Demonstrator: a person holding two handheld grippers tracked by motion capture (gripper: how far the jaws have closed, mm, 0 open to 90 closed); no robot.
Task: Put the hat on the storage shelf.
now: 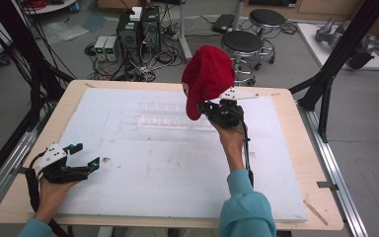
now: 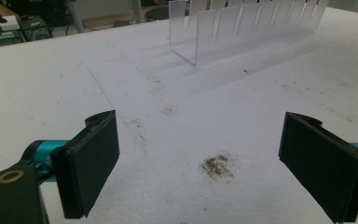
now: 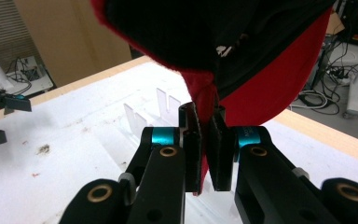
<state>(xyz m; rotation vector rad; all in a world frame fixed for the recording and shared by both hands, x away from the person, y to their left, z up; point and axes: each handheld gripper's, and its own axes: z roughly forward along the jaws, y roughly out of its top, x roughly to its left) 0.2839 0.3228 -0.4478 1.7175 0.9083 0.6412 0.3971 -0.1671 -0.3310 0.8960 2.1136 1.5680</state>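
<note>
One red cap (image 1: pixel 207 76) hangs in the air above the white board (image 1: pixel 128 173), its edge pinched between the closed jaws of the right gripper (image 1: pixel 208 109). The left gripper (image 1: pixel 85 157) rests low at the board's near left, jaws wide apart — nothing between them. One clear slotted rack (image 2: pixel 247 28) stands mid-board, and two black stools (image 1: pixel 254 34) stand beyond the table.

- Red cap (image 1: pixel 208 74): soft fabric with dark lining, hanging above the desk (image 1: pixel 168 168), its edge pinched in the right claw (image 1: pixel 212 109).
- Clear slotted rack (image 1: pixel 170 118): upright on the desk, beneath the cap.
</note>
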